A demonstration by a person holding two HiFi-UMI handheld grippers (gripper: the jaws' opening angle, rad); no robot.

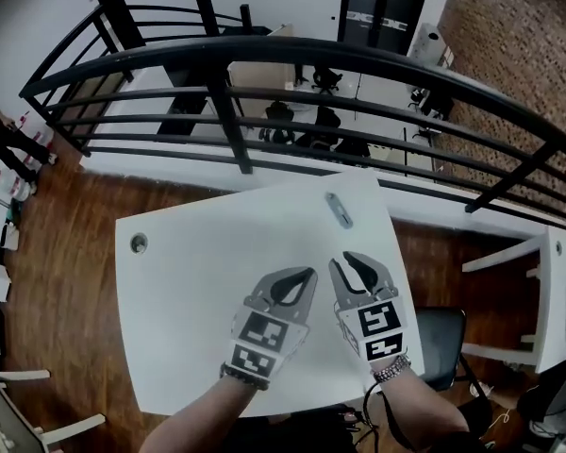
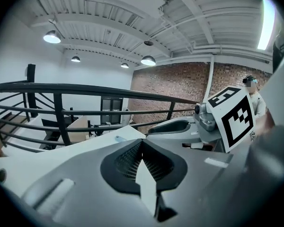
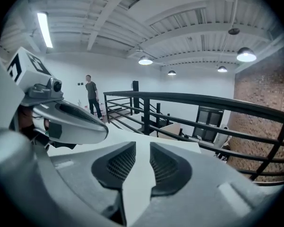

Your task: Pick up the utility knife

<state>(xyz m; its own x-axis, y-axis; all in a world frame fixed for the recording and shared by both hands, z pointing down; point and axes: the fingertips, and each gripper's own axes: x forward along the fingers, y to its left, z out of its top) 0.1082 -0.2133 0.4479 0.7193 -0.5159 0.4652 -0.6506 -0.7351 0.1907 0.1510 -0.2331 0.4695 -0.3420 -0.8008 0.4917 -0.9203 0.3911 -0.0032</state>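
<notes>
The utility knife (image 1: 338, 209), grey and slim, lies on the white table (image 1: 198, 291) near its far edge. It also shows as a small pale shape in the left gripper view (image 2: 119, 138), far ahead of the jaws. Both grippers hover side by side over the near half of the table, pointing at the far edge. My left gripper (image 1: 307, 274) (image 2: 142, 142) is shut with nothing in it. My right gripper (image 1: 341, 260) (image 3: 142, 144) is open, a narrow gap between its pads and nothing in it; the knife lies ahead of it, apart from the tips.
A black metal railing (image 1: 292, 59) curves behind the table's far edge, with a lower floor beyond. The table has a round grommet (image 1: 139, 243) at its left. A black chair (image 1: 443, 343) stands at the right, beside another white table (image 1: 558, 300). A person (image 3: 91, 97) stands far off.
</notes>
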